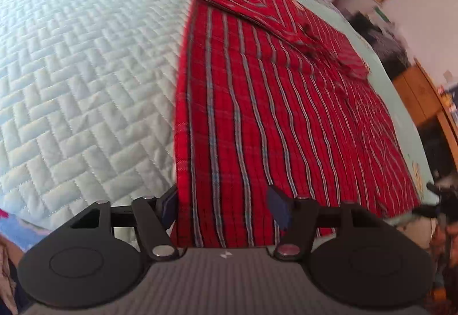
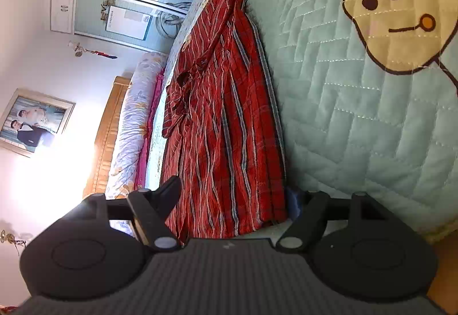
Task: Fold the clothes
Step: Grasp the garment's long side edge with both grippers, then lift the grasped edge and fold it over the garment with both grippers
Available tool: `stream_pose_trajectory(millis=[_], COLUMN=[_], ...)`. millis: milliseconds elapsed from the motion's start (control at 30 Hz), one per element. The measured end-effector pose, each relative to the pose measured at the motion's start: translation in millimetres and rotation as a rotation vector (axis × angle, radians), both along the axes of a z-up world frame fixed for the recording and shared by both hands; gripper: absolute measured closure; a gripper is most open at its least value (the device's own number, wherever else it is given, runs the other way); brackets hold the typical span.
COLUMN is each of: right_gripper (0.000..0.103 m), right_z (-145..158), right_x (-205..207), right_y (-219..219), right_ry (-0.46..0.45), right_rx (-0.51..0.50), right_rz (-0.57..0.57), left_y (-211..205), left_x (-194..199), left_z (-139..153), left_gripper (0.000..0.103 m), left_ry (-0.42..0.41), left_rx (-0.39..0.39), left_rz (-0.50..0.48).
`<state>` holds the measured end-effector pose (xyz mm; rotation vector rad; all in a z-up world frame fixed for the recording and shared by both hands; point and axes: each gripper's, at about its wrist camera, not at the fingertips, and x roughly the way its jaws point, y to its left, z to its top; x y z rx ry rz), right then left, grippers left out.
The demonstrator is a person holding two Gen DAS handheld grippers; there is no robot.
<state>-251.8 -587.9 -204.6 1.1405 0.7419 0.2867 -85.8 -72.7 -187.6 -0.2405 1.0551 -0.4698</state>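
Lying partly folded on the pale green quilted bedspread [image 1: 71,71], the red striped woven shirt [image 1: 257,103] has its near hem between both spread grippers, left gripper [image 1: 226,206] and right gripper [image 2: 234,200]; neither visibly pinches cloth. Uneven closure could skew the fold. Fingertip contact is hidden.

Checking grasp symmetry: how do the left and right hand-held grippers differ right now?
The left hand-held gripper is level, so the quilt lies flat in its view; the right hand-held gripper is rolled sideways. The left straddles the shirt's flat hem; the right straddles a bunched hem. Both are open, fingers either side of the cloth.
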Motion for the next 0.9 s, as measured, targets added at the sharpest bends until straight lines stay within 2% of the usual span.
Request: stream_pose_trajectory(millis=[33, 67, 100, 333, 400, 433, 467, 500, 533, 633, 667, 767, 900], right_gripper=[0.032, 0.035, 0.036, 0.036, 0.04, 0.054, 0.076, 0.089, 0.096, 0.096, 0.097, 0.097, 0.098], right_z=[0.1, 0.7, 1.6, 16.1, 15.8, 15.0, 14.1, 13.6, 13.7, 15.2, 16.8, 23.1, 36.1], right_x=[0.2, 0.5, 1.2, 9.3, 9.7, 9.9, 10.5, 10.6, 10.4, 8.7, 8.3, 6.5, 1.1], right_y=[-0.5, -0.7, -0.1, 11.9, 13.6, 14.2, 15.2, 16.0, 16.3, 15.9, 16.1, 14.5, 8.5], right_ry=[-0.002, 0.002, 0.008, 0.039, 0.041, 0.045, 0.056, 0.066, 0.072, 0.07, 0.069, 0.038, -0.067], right_rx=[-0.005, -0.015, -0.026, -0.131, -0.14, -0.144, -0.154, -0.168, -0.179, -0.189, -0.194, -0.157, -0.027], right_rz=[0.011, 0.02, 0.023, 0.052, 0.057, 0.06, 0.063, 0.065, 0.063, 0.052, 0.048, 0.019, -0.036], left_y=[-1.6, -3.9, -6.8, -29.8, -31.3, -30.9, -31.0, -31.2, -32.5, -35.6, -34.5, -23.0, -7.6], left_x=[0.3, 1.2, 2.1, -0.3, -0.5, -0.9, -1.0, -1.1, -1.9, -2.8, -2.2, 2.4, 8.7], left_z=[0.6, 1.4, 1.5, 8.1, 7.8, 8.4, 9.1, 9.8, 10.5, 13.3, 14.6, 26.8, 43.3], left_gripper=[0.053, 0.077, 0.088, 0.09, 0.098, 0.1, 0.101, 0.101, 0.101, 0.102, 0.102, 0.102, 0.102], left_ry=[0.001, 0.003, 0.006, -0.018, -0.026, -0.03, -0.032, -0.034, -0.039, -0.043, -0.04, -0.043, -0.047], left_rx=[0.006, 0.026, 0.056, 0.225, 0.237, 0.236, 0.233, 0.229, 0.237, 0.247, 0.232, 0.107, -0.061], left_rz=[-0.014, -0.022, -0.027, -0.069, -0.06, -0.047, -0.034, -0.021, -0.017, -0.004, 0.005, 0.061, 0.136])
